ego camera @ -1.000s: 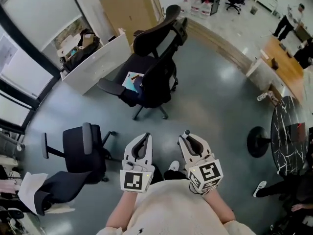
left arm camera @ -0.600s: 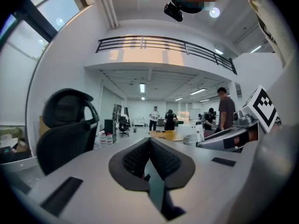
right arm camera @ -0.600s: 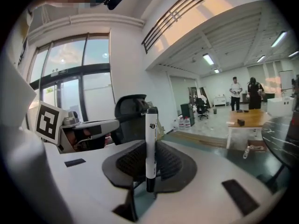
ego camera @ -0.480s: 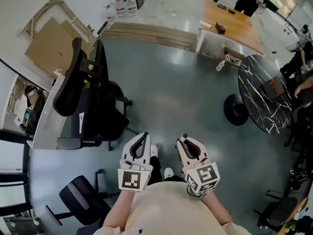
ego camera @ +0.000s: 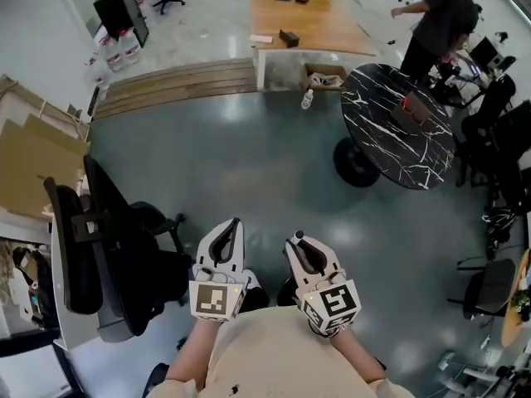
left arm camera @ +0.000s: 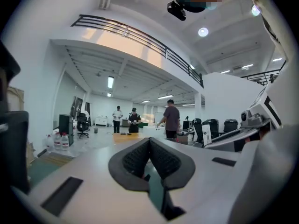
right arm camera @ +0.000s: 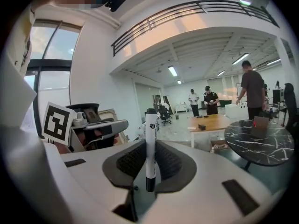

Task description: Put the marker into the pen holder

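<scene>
A white marker (right arm camera: 150,148) with a black cap stands upright between the pads of my right gripper (right arm camera: 150,161), which is shut on it. In the head view the right gripper (ego camera: 297,243) is held low in front of the body, and the marker's black tip (ego camera: 298,235) pokes out above its jaws. My left gripper (ego camera: 225,230) sits beside it, just to the left. In the left gripper view its jaws (left arm camera: 150,154) are shut with nothing between them. No pen holder shows in any view.
A round black marble table (ego camera: 398,131) stands ahead to the right, with a person (ego camera: 436,23) beyond it. A wooden table (ego camera: 307,23) is farther back. A black office chair (ego camera: 108,251) is close on the left. Grey floor (ego camera: 249,156) stretches ahead.
The head view has swung round to the right: the office chairs slid to the left edge, and the marble table and wooden table came into view. Both grippers stay shut and side by side.
</scene>
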The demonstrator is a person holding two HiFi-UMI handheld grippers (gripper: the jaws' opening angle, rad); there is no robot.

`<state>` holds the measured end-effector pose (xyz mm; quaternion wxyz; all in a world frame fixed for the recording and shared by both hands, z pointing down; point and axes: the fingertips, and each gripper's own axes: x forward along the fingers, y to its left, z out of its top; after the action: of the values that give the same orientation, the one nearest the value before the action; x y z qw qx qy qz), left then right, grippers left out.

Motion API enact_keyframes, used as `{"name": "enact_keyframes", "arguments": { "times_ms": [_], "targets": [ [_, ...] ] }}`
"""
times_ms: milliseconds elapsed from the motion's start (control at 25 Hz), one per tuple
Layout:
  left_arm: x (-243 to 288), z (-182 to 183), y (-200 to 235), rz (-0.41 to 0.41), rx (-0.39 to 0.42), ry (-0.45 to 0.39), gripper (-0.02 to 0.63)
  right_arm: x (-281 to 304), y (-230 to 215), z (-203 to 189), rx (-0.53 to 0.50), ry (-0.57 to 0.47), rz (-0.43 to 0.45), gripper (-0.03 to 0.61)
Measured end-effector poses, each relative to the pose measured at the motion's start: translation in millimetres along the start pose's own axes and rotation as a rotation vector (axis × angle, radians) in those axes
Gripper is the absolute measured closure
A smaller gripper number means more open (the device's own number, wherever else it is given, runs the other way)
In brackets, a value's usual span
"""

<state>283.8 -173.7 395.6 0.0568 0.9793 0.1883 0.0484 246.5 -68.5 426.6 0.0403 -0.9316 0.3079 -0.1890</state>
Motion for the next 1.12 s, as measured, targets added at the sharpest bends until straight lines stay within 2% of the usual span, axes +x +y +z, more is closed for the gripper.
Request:
{"name": "enact_keyframes", "arguments": {
  "times_ms": [120,200,320,480,760,960,1120],
  "targets": [
    [39.9,-2.5,-26.5,-0.113,0.026,0.024,0.606,-3.1,-36.8,7.0,0.023,-0.016,-0.087,0.5],
    [69.6,-0.1,-50.6,-0.18,0.023,0.011,0.606,-7.8,-70.4,12.1,0.042,-0.034,-0.149,0.5],
    [116.3,-3.2,-85.7,-0.25,0.02,0.005,0.606,-14.0,-127.6,17.5,0.064,-0.057,-0.219,0.5],
    [186.2,-3.3,-131.9,-0.291,0.027,0.003,0.606,-19.4,-209.4,31.2,0.089,-0.082,-0.259,0.5],
    [293.2,16.3,-222.2,-0.357,0.089,0.059,0.606,-52.4,-331.7,91.2,0.087,-0.128,-0.293,0.5],
    [367.6,0.8,-290.5,-0.427,0.103,0.061,0.606,-71.2,-433.1,90.1,0.12,-0.155,-0.374,0.5],
    [426.4,-4.6,-330.5,-0.478,0.044,0.046,0.606,-82.5,-500.7,84.6,0.165,-0.172,-0.459,0.5]
  ]
}}
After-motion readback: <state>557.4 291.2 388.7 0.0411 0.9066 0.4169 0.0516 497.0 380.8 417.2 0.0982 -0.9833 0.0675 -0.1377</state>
